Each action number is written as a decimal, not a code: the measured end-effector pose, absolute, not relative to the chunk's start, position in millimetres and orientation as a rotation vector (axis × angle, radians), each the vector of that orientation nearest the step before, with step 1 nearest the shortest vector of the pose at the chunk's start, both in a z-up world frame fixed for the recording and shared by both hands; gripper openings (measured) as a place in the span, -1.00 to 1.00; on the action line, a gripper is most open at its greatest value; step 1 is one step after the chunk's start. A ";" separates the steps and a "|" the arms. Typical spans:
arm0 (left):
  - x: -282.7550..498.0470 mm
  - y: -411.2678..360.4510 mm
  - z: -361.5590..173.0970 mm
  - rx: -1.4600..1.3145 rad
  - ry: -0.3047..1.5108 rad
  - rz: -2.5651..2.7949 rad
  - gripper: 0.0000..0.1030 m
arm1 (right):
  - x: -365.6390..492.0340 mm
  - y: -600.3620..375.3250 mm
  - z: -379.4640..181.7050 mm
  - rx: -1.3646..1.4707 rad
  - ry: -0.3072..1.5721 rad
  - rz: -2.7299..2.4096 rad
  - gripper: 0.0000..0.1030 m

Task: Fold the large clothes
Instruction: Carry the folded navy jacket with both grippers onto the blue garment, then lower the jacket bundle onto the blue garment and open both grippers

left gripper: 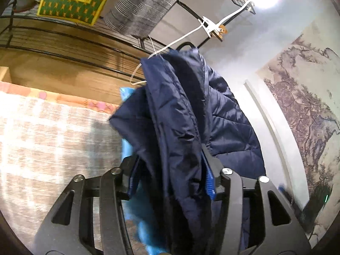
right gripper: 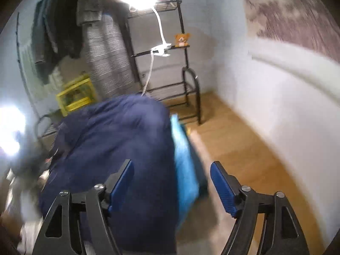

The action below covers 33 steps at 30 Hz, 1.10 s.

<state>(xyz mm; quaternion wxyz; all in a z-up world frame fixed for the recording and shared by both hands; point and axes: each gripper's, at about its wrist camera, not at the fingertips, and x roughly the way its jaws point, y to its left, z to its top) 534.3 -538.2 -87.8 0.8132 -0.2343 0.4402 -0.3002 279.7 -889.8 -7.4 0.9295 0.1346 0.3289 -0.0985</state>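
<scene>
Left gripper (left gripper: 170,178), fingers clamped on a bunched fold of the navy quilted jacket (left gripper: 191,116), holding it raised before a metal rack (right gripper: 161,42). Right gripper (right gripper: 172,182), fingers spread apart, hovers beside the jacket above the wooden floor (right gripper: 233,144).

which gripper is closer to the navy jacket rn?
Left. The left gripper is clamped on a fold of the navy jacket, fabric between its fingers. The right gripper is open, with the jacket bulging just ahead and to its left, not gripped.
</scene>
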 end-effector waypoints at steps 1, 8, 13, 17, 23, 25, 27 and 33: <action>532.6 -532.7 -84.1 -0.494 0.927 -0.627 -0.01 | 266.7 -889.1 -15.5 0.277 0.684 -0.181 0.50; 507.3 -506.2 -45.3 -0.461 0.753 -0.551 -0.01 | 232.5 -854.4 -72.6 0.134 0.791 -0.087 0.49; 489.2 -546.1 -29.0 -0.287 0.683 -0.599 -0.01 | 254.4 -873.1 -76.4 0.214 0.760 -0.106 -0.47; 511.8 -568.8 -52.6 -0.238 0.784 -0.495 -0.07 | 264.9 -878.3 -65.8 0.150 0.739 -0.189 -0.76; 529.3 -571.8 -87.3 -0.186 0.866 -0.409 -0.03 | 270.3 -867.8 -61.6 0.115 0.738 -0.158 -0.85; 522.5 -564.8 -77.6 -0.184 0.866 -0.419 -0.03 | 271.1 -868.9 -63.4 0.134 0.741 -0.179 -0.85; 512.6 -556.5 -65.4 -0.148 0.849 -0.425 -0.03 | 269.0 -875.8 -62.3 0.180 0.732 -0.197 -0.84; 471.0 -527.6 -13.8 -0.102 0.791 -0.455 -0.03 | 246.6 -863.8 -43.8 0.201 0.694 -0.227 -0.53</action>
